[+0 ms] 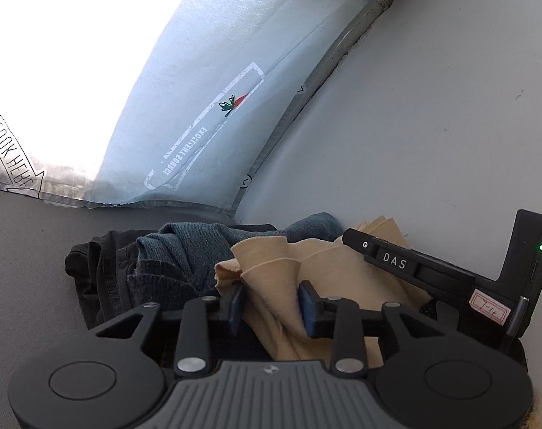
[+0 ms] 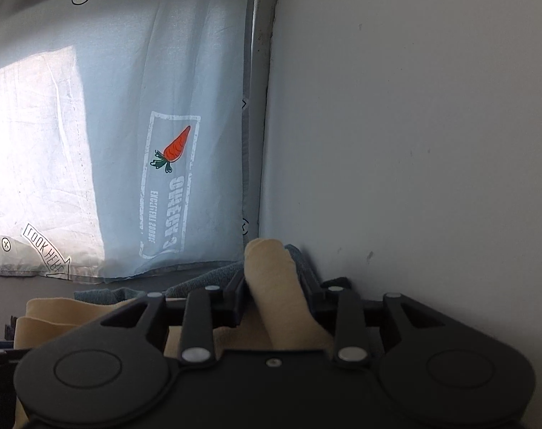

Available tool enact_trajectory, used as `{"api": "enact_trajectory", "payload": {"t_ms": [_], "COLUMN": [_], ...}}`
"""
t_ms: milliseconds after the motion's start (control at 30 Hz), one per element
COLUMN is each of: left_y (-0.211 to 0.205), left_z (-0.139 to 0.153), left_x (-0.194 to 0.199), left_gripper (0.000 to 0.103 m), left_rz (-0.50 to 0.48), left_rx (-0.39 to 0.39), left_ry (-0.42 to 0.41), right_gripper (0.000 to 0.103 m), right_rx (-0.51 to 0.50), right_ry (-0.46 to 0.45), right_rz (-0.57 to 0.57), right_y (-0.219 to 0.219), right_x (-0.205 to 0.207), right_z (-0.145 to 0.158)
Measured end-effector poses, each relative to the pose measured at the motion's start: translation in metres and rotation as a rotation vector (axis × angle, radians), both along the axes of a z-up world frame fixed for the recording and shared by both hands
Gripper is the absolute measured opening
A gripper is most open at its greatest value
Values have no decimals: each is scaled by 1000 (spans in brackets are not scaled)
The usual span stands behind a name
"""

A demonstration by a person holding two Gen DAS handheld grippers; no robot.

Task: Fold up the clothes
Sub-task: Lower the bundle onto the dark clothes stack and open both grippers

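Beige cloth (image 1: 271, 286) bunched between left gripper (image 1: 272, 302) jaws, blue pads (image 1: 308, 309) set either side of a ridge of it; jaws partly apart, right pad touching fabric, left pad near it, firm pinch not confirmable. Same beige cloth standing as a rolled fold (image 2: 271, 286) between right gripper (image 2: 272, 295) jaws, also partly apart; pads mostly hidden by fabric, so grip cannot tell. Right gripper seen from left wrist view as black finger marked DAS lying over far side of cloth. Beyond jaws: denim garment (image 1: 185, 246) and dark garment (image 1: 95, 268) heaped behind beige piece, unfolded looking, pushed against white wall (image 1: 431, 107). All resting on grey counter (image 1: 27, 250). Further out, pale blue curtain (image 2: 127, 89) with carrot print and backlit window glare. Progress judged: beige piece doubled over at least once, layered edges visible at far corner, lying low on pile; looks like being set down or mid-fold, not yet flat and squared. Remaining: finish and smooth beige piece, then denim and dark garments apparently untouched.
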State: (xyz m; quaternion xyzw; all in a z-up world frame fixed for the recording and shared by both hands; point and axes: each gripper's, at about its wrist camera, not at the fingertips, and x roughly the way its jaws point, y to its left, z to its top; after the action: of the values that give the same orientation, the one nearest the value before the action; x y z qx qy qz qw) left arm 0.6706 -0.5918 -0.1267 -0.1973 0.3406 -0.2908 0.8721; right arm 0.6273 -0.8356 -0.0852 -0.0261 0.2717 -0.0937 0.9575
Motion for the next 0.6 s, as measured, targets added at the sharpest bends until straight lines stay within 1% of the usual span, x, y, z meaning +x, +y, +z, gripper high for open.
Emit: {"api": "enact_trajectory", "payload": {"t_ms": [33, 67, 100, 133, 167, 200, 267, 300, 333, 367, 400, 433, 467, 533, 600], "left_y": [1, 2, 6, 11, 18, 28, 48, 61, 75, 89, 102, 114, 126, 142, 154], "left_z": [2, 8, 16, 28, 39, 51, 73, 83, 93, 101, 109, 116, 123, 132, 141], "left_x": [0, -3, -7, -15, -23, -29, -43, -52, -63, -75, -89, -106, -125, -162, -206], "left_gripper": [47, 47, 47, 46, 46, 49, 66, 82, 88, 88, 90, 98, 103, 103, 103], "left_rz": [-3, -15, -23, -22, -14, 7, 52, 80, 106, 131, 153, 183, 228, 312, 380], "left_rx": [5, 17, 34, 58, 85, 114, 165, 171, 170, 172, 177, 187, 205, 237, 278], "left_ry": [3, 0, -25, -71, -116, -157, -231, -248, -265, -280, -292, -304, -313, -335, -364], "right_gripper": [37, 40, 45, 61, 73, 75, 75, 75, 76, 81, 86, 97, 102, 103, 103], "right_rx": [-19, -39, -58, -85, -120, -174, -292, -348, -404, -433, -438, -424, -399, -339, -253], "right_ry": [9, 16, 21, 21, 13, -3, -38, -60, -83, -111, -148, -195, -239, -319, -377], "right_rz": [2, 5, 15, 42, 69, 81, 97, 87, 72, 58, 49, 42, 35, 31, 49], "right_y": [2, 5, 8, 12, 18, 27, 44, 54, 63, 71, 79, 86, 92, 104, 117], "right_x": [0, 1, 1, 2, 1, -2, -9, -16, -23, -32, -43, -58, -74, -105, -136], "right_z": [1, 3, 6, 10, 14, 19, 31, 40, 49, 61, 74, 88, 100, 116, 121]}}
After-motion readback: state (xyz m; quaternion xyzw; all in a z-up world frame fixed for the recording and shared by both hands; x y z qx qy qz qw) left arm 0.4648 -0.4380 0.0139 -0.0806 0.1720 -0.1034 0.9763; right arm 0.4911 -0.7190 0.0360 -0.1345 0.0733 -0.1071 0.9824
